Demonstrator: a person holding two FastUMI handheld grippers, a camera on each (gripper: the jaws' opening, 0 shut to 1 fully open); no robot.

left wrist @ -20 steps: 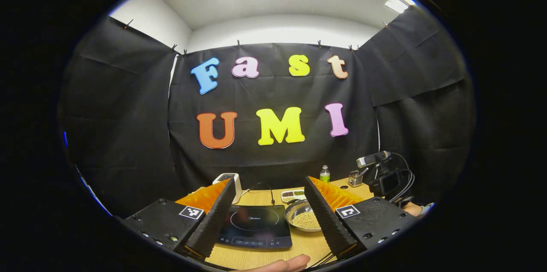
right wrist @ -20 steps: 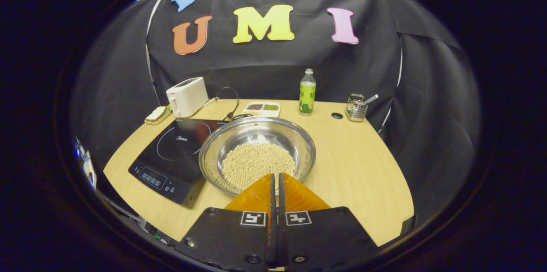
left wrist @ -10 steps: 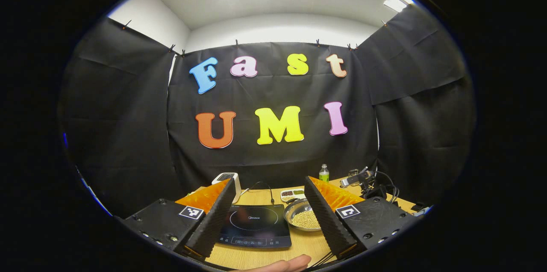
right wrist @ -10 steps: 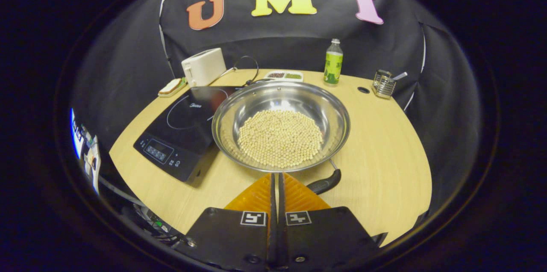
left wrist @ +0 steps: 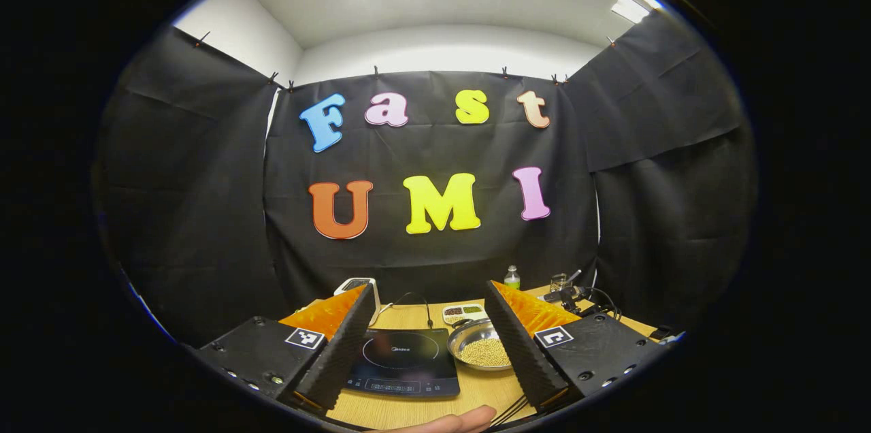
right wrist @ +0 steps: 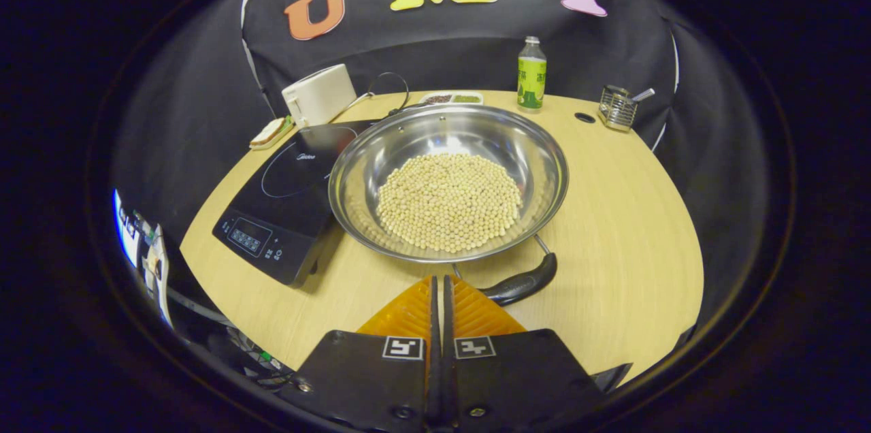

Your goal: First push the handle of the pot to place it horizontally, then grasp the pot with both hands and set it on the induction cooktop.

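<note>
A steel pot (right wrist: 537, 154) holding pale beans sits on the wooden table (right wrist: 612, 229), its left rim over the edge of the black induction cooktop (right wrist: 279, 205). The pot's black handle (right wrist: 520, 282) lies at its near side, just right of my right gripper (right wrist: 439, 281), which is shut with nothing between its fingers. In the left gripper view my left gripper (left wrist: 429, 297) hangs open above the table's near edge, with the cooktop (left wrist: 401, 361) and the pot (left wrist: 480, 350) showing between its fingers. The other gripper (left wrist: 568, 295) shows small at the right.
At the back of the table stand a white toaster (right wrist: 318, 94), a green bottle (right wrist: 531, 75), a small tray of grains (right wrist: 450, 99) and a metal holder (right wrist: 618, 107). A sandwich (right wrist: 271, 133) lies left of the toaster. A fingertip (left wrist: 452, 419) shows at the bottom of the left gripper view.
My right gripper has drawn back and risen, so the whole pot and its black handle have come into its view. My left gripper has hardly moved.
</note>
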